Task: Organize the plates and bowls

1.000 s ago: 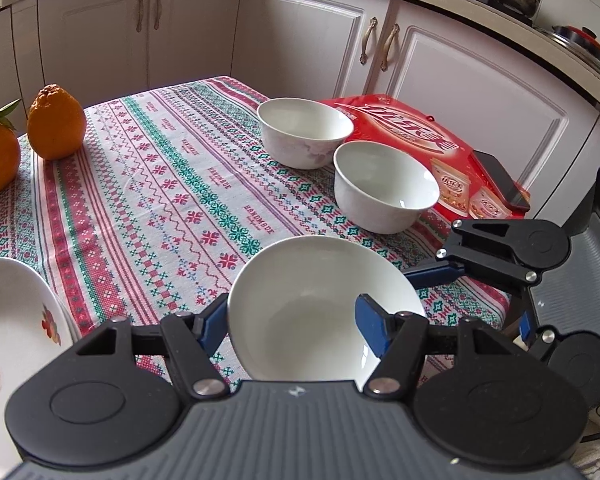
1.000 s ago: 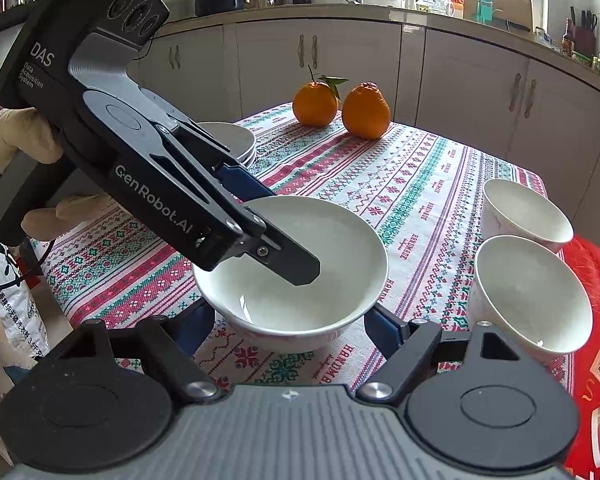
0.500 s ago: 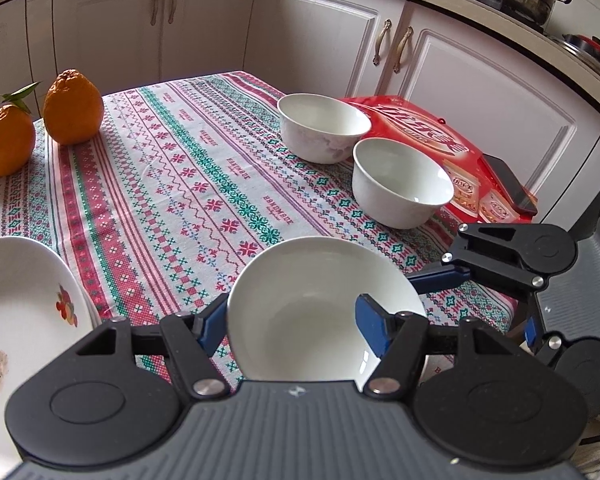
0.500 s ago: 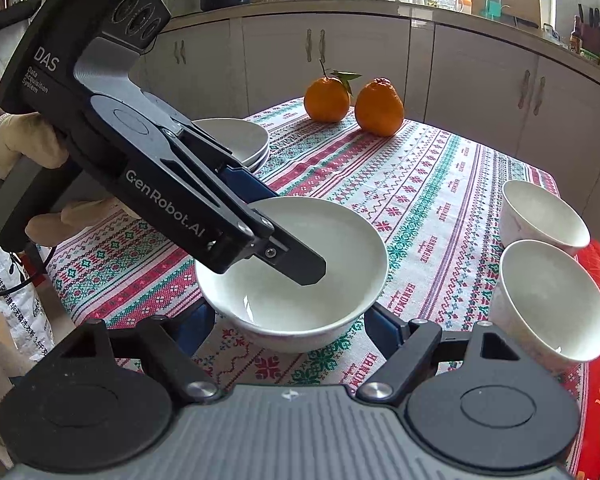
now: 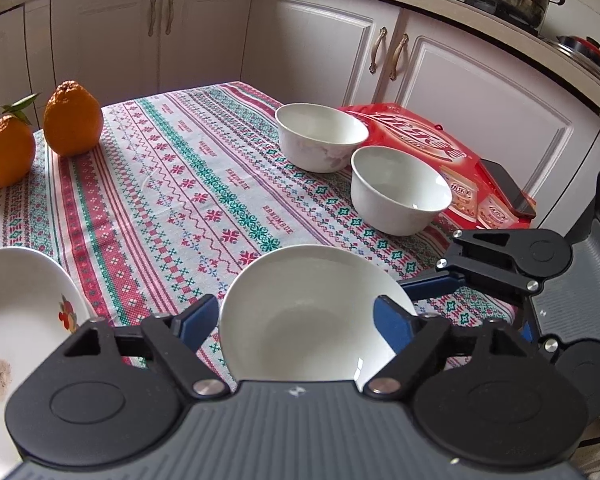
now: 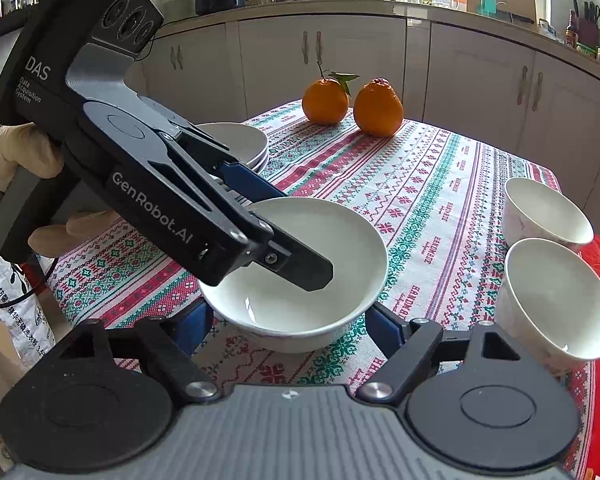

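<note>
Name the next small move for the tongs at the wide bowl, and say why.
Probably draw both back off the wide bowl. It rests on the tablecloth, and the left tongs and right tongs have just been opening, the bowl loose between them, so it looks released.

A shallow bowl (image 5: 300, 312) sits on the tablecloth (image 5: 172, 184), two bowls (image 5: 400, 190) beyond it.

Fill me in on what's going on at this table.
A person with a gripper in each hand is sorting dishes. Both the left gripper and the right gripper have just been opening around the wide white bowl, which sits on the tablecloth. Two smaller bowls wait beside it, and stacked plates sit further back.
</note>
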`<state>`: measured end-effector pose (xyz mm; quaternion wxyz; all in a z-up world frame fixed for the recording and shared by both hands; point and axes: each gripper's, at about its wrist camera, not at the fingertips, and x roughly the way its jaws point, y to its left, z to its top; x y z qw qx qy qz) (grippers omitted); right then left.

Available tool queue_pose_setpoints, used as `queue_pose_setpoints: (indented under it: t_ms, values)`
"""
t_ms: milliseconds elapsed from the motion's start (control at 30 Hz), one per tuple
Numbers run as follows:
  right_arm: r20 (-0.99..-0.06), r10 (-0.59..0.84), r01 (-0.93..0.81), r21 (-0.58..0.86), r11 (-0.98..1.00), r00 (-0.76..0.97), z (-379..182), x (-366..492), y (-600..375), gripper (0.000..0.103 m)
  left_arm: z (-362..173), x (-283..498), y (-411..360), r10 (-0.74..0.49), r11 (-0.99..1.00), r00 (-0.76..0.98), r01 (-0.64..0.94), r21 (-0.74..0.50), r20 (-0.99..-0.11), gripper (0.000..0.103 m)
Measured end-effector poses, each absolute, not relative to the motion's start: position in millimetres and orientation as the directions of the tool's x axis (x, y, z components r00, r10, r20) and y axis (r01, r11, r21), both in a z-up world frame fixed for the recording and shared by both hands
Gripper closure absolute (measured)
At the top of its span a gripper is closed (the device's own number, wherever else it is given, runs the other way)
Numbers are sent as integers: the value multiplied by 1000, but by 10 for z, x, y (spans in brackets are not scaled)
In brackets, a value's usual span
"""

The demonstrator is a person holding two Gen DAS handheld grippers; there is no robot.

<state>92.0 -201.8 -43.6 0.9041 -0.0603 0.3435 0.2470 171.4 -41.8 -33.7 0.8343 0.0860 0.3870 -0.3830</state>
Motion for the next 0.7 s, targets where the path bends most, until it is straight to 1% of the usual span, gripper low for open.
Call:
queue_pose_setpoints:
  t_ms: [33, 67, 167, 333, 433, 533, 700]
  values:
    - [-644, 402, -485, 55, 873, 651, -428, 908, -2024, 3, -323, 1702, -430, -565, 696, 424, 706, -133, -708, 9]
    - [-635, 399, -481, 49, 875, 661, -410, 891, -2029, 0, -312, 1697, -433, -561, 698, 434, 705, -122, -705, 9]
    - [-624, 397, -477, 43, 878, 673, -370, 868, -2052, 0, -292, 1712, -421, -568, 700, 435, 702, -132, -699, 9]
    - [-611, 354, -439, 11, 898, 709, -305, 796, -2129, 0, -224, 1687, -424, -558, 709, 464, 697, -105, -688, 9]
    - [-597, 297, -402, -46, 915, 745, -257, 715, -2193, 0, -158, 1656, -451, -569, 698, 471, 710, -94, -674, 8]
    - [-587, 235, -360, -104, 927, 775, -216, 645, -2275, 0, -76, 1620, -532, -571, 682, 487, 729, -52, -661, 8]
    - [-579, 157, -303, -165, 939, 800, -174, 576, -2437, 0, 43, 1625, -723, -581, 660, 488, 751, -27, -651, 8]
